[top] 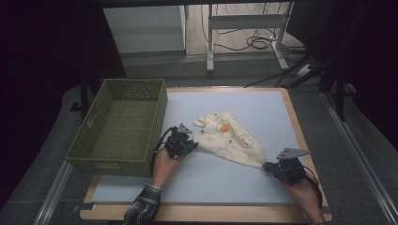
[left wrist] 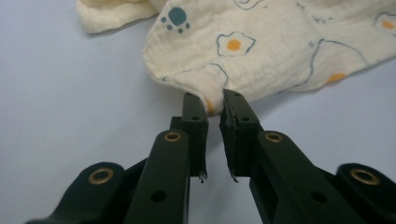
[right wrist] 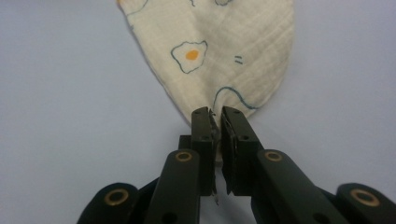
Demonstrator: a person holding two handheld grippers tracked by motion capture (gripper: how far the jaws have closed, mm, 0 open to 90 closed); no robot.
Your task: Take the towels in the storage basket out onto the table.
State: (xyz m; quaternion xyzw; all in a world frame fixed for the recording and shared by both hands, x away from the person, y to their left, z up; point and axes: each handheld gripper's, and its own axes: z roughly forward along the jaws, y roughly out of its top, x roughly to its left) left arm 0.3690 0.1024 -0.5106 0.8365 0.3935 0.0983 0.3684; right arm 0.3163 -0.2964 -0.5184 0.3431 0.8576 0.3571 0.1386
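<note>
A cream cloth [top: 230, 139] printed with fried eggs and paw marks lies crumpled on the pale blue table mat [top: 263, 105]. My left gripper [top: 191, 144] pinches the cloth's left edge; in the left gripper view the cloth [left wrist: 261, 51] has a fold of its hem caught between the nearly closed jaws of the gripper [left wrist: 214, 101]. My right gripper [top: 265, 165] holds the cloth's lower right corner. The right gripper view has the cloth [right wrist: 219, 51] tapering down into that gripper [right wrist: 214, 113], whose jaws are clamped on the tip.
A green woven basket [top: 95, 149] stands on the left side of the table, close beside my left hand. The mat's wooden border [top: 197, 213] runs along the near edge. Metal table legs and cables [top: 256, 40] are on the floor beyond.
</note>
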